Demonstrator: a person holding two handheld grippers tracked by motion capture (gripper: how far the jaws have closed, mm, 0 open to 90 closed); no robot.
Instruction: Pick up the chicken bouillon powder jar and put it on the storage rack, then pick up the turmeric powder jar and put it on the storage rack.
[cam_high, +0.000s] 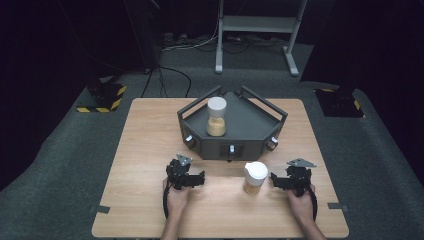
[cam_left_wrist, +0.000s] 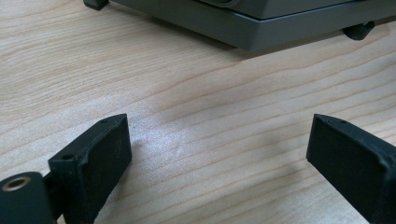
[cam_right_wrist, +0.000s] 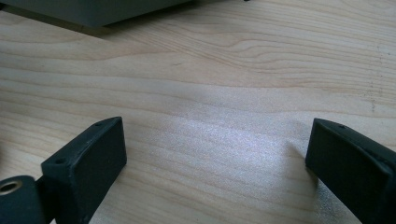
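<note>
The pale wooden table (cam_high: 150, 150) carries everything, with a dark grey angular metal tray (cam_high: 250, 131) with rail handles set at its far middle, likely so both hands can reach it evenly. Inside the tray, at its left, stands a clear jar with a white lid and tan granules (cam_high: 216, 117), upright. A second white-lidded jar of tan granules (cam_high: 254, 178) stands on the bare table just in front of the tray, between the two hands and nearer the right claw (cam_high: 276, 181), which sits just beside it, a likely next pick. The left claw (cam_high: 200, 178) rests low over the wood, well apart from that jar. Both claws stand wide apart with nothing but wood grain between the jaws, as the gripper views show.

The tray's underside edge (cam_left_wrist: 261, 32) is cut off at the top of the left gripper view. The small knobs on the tray's front wall are too small to read.
</note>
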